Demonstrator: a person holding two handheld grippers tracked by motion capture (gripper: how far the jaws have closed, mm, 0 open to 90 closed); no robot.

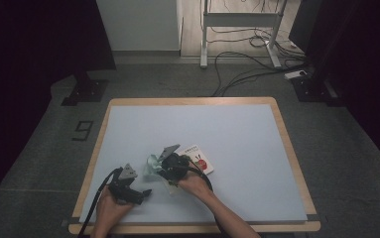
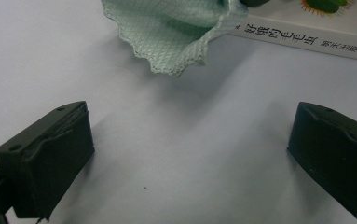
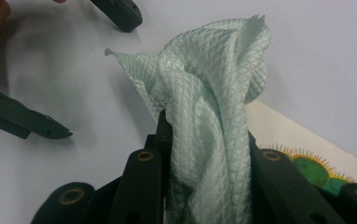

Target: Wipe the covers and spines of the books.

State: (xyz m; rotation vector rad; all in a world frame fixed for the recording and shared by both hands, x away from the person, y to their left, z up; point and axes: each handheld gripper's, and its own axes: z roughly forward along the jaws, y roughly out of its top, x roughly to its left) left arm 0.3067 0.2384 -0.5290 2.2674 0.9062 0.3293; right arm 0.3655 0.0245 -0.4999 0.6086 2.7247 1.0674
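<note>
While my right gripper is pinching a bunched pale green cloth between its jaws, I am holding it just above the pale blue table, beside a small white book with a red and green picture on its cover. My left gripper is sitting low over the bare table with its jaws spread wide, gripping nothing, pointing toward the cloth's scalloped edge and the book's spine just beyond.
</note>
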